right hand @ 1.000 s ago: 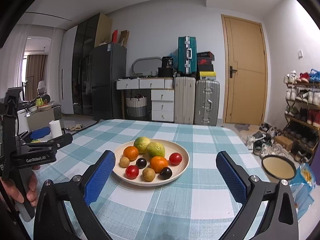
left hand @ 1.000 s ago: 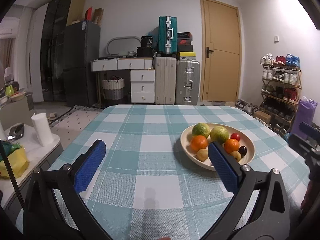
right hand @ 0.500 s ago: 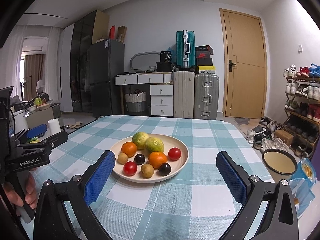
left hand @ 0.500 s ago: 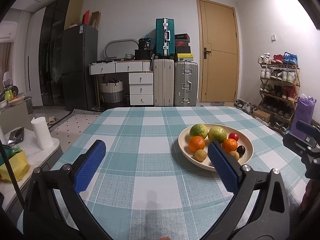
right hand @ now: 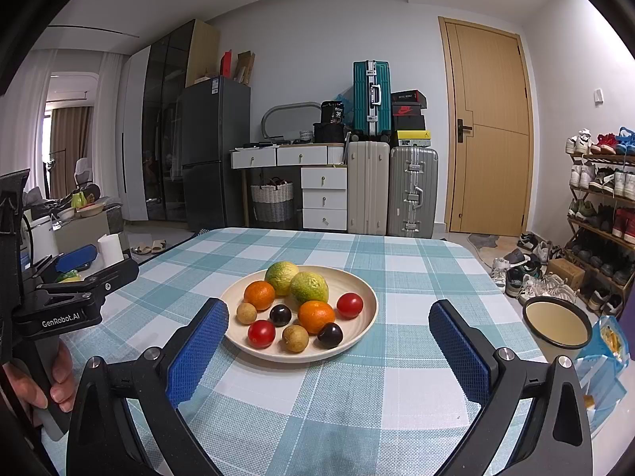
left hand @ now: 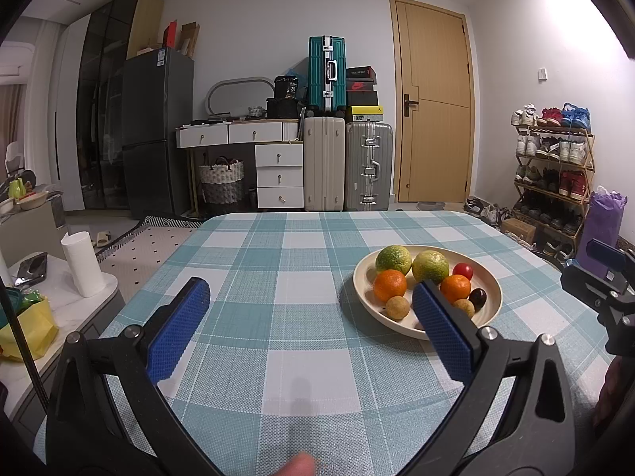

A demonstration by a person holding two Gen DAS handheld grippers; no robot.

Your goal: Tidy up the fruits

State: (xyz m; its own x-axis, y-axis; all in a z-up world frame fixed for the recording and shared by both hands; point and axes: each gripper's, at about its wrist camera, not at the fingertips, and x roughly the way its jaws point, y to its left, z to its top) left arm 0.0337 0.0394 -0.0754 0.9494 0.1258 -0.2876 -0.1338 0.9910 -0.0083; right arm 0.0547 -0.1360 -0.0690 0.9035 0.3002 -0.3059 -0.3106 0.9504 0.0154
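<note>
Right wrist view puts your right tool [right hand: 328,341] low over the checked tabletop [right hand: 397,254], its blue pads spread wide and holding nothing, with the cream plate [right hand: 357,282] just ahead between them. On the plate you have two green citrus fruits [right hand: 308,287] at the back, two oranges [right hand: 316,316], two red tomatoes [right hand: 349,305], two dark plums [right hand: 330,335] and two small tan fruits [right hand: 295,338], all bunched together and touching. Your left tool [left hand: 310,313] is likewise spread apart and empty over bare cloth, the plate [left hand: 492,297] sitting off to its right, partly behind the right-hand pad. From that side only one tomato [left hand: 462,271] and one plum [left hand: 477,298] show. Only the right view shows your left hand [right hand: 43,380] gripping the other handle, and a round dish [right hand: 557,322] down on the floor past the tabletop's right edge.
</note>
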